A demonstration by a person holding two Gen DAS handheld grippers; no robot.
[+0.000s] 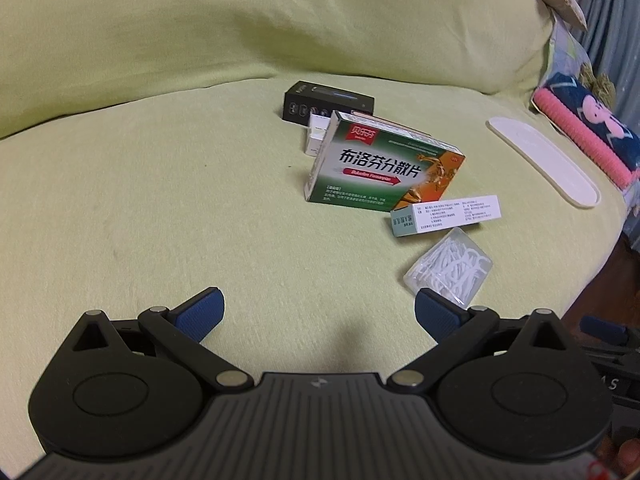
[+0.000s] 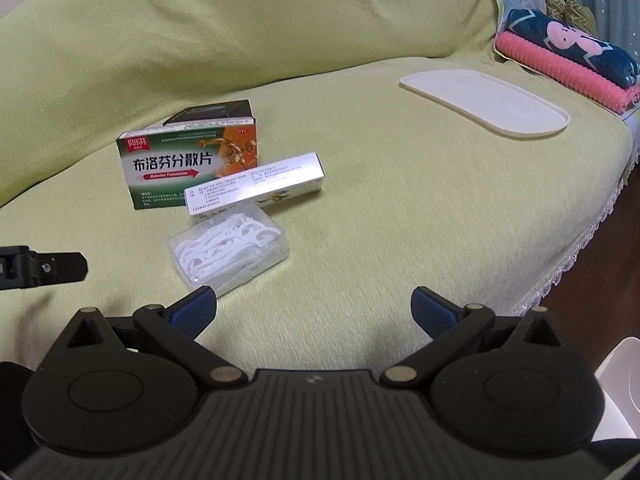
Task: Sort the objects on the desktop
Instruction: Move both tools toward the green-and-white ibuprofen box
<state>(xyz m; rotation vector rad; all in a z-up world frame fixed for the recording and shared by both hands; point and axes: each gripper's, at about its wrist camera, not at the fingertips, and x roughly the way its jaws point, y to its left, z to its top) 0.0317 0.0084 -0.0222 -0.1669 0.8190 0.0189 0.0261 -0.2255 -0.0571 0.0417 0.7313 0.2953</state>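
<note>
A green medicine box [image 1: 384,164] [image 2: 192,164] leans in the middle of the green-covered seat. Behind it lie a black box [image 1: 328,102] [image 2: 216,112] and a small white box [image 1: 318,136]. A long white box [image 1: 448,216] [image 2: 256,186] rests against its front. A clear case of white floss picks [image 1: 450,266] [image 2: 228,248] lies nearest. A flat white tray [image 1: 544,160] [image 2: 488,102] sits to the right. My left gripper [image 1: 320,314] hovers open, empty, short of the pile. My right gripper [image 2: 314,310] is open and empty, its left finger [image 2: 194,310] beside the floss case.
Folded pink and navy cloths [image 1: 588,136] [image 2: 568,60] lie at the seat's right end. A green back cushion [image 1: 240,20] rises behind the pile. The seat's lace-trimmed edge [image 2: 580,248] drops off at the right. A white object [image 2: 620,376] sits at lower right.
</note>
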